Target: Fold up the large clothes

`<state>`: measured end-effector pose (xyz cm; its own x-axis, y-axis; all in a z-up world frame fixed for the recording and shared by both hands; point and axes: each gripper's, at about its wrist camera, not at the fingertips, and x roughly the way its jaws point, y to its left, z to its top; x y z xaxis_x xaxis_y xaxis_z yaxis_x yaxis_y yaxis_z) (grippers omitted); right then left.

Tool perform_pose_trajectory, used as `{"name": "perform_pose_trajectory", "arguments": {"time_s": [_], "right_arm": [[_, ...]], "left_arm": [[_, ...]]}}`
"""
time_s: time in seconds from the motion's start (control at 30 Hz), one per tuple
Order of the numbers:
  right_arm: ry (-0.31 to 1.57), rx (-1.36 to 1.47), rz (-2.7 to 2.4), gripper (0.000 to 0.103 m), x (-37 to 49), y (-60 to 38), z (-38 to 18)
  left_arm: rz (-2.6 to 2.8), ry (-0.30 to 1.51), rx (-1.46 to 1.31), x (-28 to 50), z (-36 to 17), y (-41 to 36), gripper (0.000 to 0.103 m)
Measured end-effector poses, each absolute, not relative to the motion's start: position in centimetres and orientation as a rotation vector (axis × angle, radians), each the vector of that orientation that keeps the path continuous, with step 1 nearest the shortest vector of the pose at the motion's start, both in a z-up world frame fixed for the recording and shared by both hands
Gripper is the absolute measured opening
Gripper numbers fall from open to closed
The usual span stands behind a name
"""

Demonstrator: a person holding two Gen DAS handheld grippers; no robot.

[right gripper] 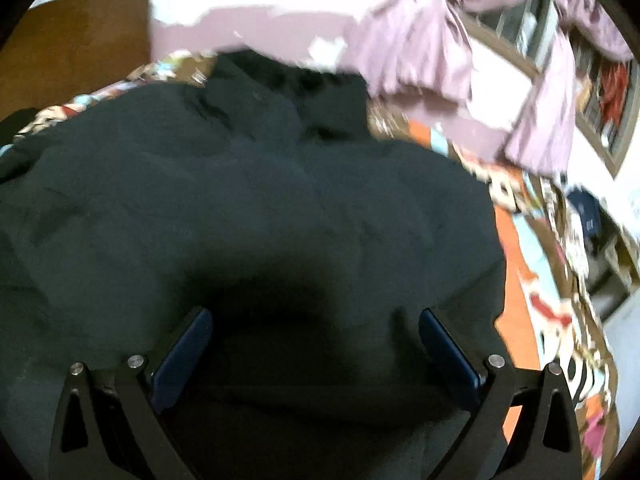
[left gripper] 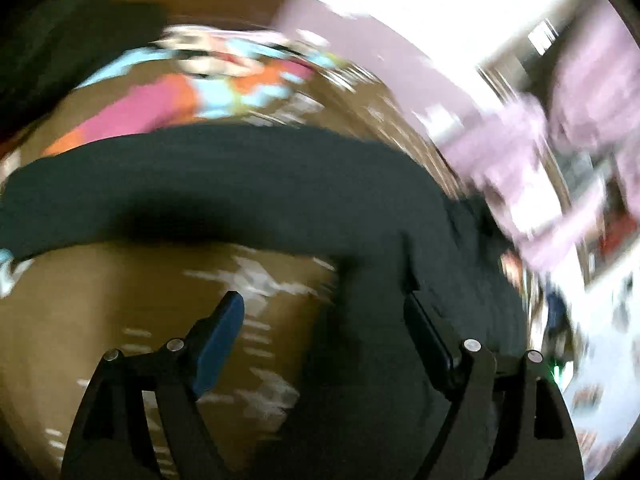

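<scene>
Large dark soft-fabric garment (right gripper: 256, 200) lies spread on the brightly patterned bedspread (left gripper: 152, 108). Left gripper (left gripper: 324, 312) and right gripper (right gripper: 316, 320) spread apart, holding nothing. Judged limp, light, non-slippery; grasp at an edge or corner.

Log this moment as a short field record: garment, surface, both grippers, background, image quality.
garment: dark garment, spread out and wrinkled, one long part reaching across the left wrist view
surface: brown cartoon-print bedsheet
left gripper: open, holding nothing
right gripper: open, above the garment
background: lilac curtain
image quality: motion blur in both views
</scene>
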<state>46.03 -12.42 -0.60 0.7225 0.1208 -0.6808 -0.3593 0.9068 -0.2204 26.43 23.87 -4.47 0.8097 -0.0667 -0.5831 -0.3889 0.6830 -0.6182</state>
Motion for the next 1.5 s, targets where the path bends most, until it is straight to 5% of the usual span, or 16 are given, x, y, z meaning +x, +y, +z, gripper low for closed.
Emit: {"name": "perform_pose_trajectory", "arguments": {"time_s": [0.53, 0.63, 0.77, 0.9, 1.2, 1.5], "right_arm": [[0.742, -0.345, 0.549, 0.103, 46.1, 3.8, 0.9], [0.799, -0.410, 0.541, 0.103, 46.5, 5.3, -1.9], [0.821, -0.361, 0.567, 0.103, 46.8, 4.4, -2.8], [0.815, -0.296, 0.579, 0.103, 46.8, 3.2, -1.9], [0.798, -0.152, 0.535, 0.103, 45.3, -2.7, 1.7], [0.778, 0.038, 0.394, 0.103, 46.4, -10.8, 3.5]], "left_arm": [[0.461, 0.397, -1.293, 18.7, -11.1, 37.2, 0.079], [0.498, 0.392, -1.270, 18.5, -11.3, 37.2, 0.066], [0.508, 0.412, -1.212, 19.0, -11.3, 36.8, 0.025], [0.522, 0.370, -1.089, 19.0, -9.8, 35.8, 0.007], [0.362, 0.185, -0.525, 19.6, 0.1, 27.7, 0.003], [-0.102, 0.278, -0.238, 24.9, 5.4, 15.1, 0.003]]}}
